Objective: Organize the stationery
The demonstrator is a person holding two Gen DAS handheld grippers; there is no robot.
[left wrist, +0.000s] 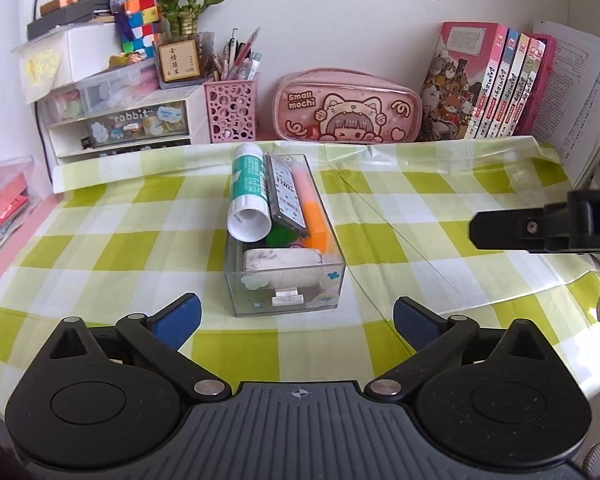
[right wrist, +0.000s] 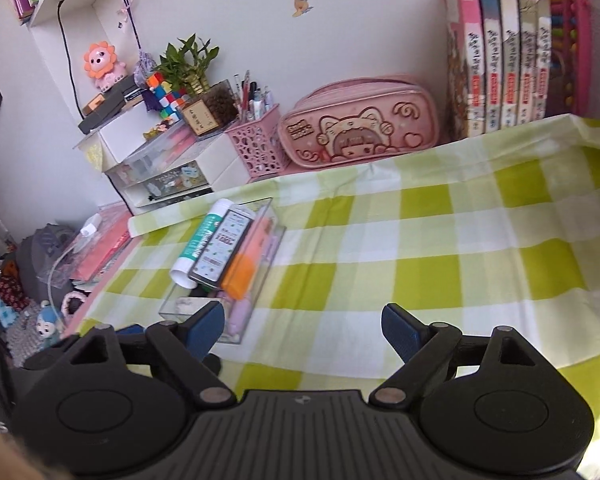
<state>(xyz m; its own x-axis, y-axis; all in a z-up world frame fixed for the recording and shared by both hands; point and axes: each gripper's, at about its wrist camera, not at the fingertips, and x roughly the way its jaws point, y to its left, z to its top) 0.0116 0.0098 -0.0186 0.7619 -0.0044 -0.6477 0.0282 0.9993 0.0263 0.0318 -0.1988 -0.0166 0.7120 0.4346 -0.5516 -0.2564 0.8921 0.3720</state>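
A clear plastic box [left wrist: 240, 292] stands on the green checked cloth [left wrist: 100, 240]. It holds a white and teal glue stick [left wrist: 247, 192], a dark flat case [left wrist: 286, 194], an orange highlighter [left wrist: 312, 208] and a white eraser [left wrist: 282, 262]. My left gripper [left wrist: 297, 320] is open and empty, just in front of the box. My right gripper [right wrist: 302, 330] is open and empty over the cloth, with the box [right wrist: 180, 310] to its front left. The right gripper's finger [left wrist: 540, 230] shows at the right edge of the left wrist view.
Along the back wall stand a pink pencil case [left wrist: 346, 108], a pink pen holder [left wrist: 231, 110], a drawer unit [left wrist: 120, 128] and a row of books [left wrist: 492, 84]. Papers [left wrist: 580, 92] lean at the far right. Red books [left wrist: 0, 212] lie off the cloth at left.
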